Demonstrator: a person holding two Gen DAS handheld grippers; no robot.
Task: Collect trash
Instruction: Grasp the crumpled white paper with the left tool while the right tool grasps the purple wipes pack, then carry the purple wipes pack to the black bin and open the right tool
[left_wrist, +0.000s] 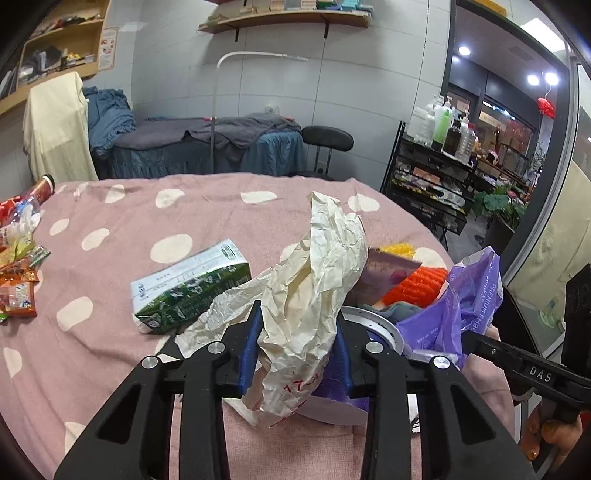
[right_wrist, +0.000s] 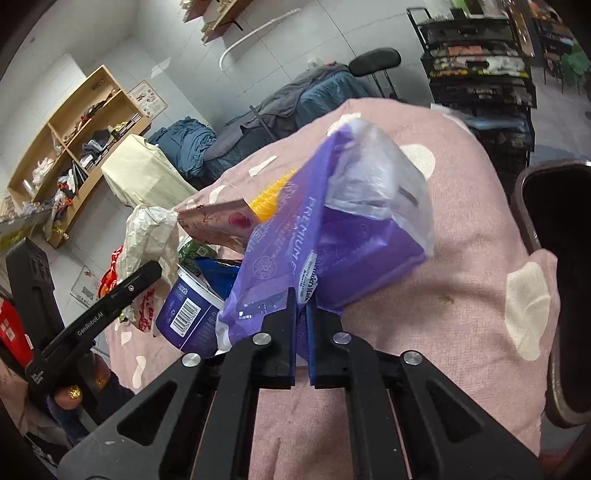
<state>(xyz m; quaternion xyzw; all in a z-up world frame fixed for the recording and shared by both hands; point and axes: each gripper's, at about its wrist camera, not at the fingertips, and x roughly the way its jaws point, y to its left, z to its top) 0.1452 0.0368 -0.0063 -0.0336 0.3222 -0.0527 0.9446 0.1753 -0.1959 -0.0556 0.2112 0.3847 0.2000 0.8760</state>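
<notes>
My left gripper (left_wrist: 297, 328) is shut on a crumpled cream paper wrapper (left_wrist: 314, 273) and holds it above a round white and purple tub (right_wrist: 188, 314). My right gripper (right_wrist: 301, 299) is shut on the edge of a purple plastic bag (right_wrist: 332, 236), which holds trash. The bag also shows at the right in the left wrist view (left_wrist: 454, 314). A pink snack pouch (right_wrist: 218, 221) and yellow and orange items (left_wrist: 417, 282) stick up beside the bag. A green and white carton (left_wrist: 188, 288) lies on the pink spotted blanket (left_wrist: 147, 221).
Several snack wrappers (left_wrist: 18, 284) and a red can (left_wrist: 40, 188) lie at the blanket's left edge. A dark chair (right_wrist: 554, 295) stands at the right. A blue covered bed (left_wrist: 207, 147), a stool (left_wrist: 327, 138) and a black rack (left_wrist: 432, 177) stand behind.
</notes>
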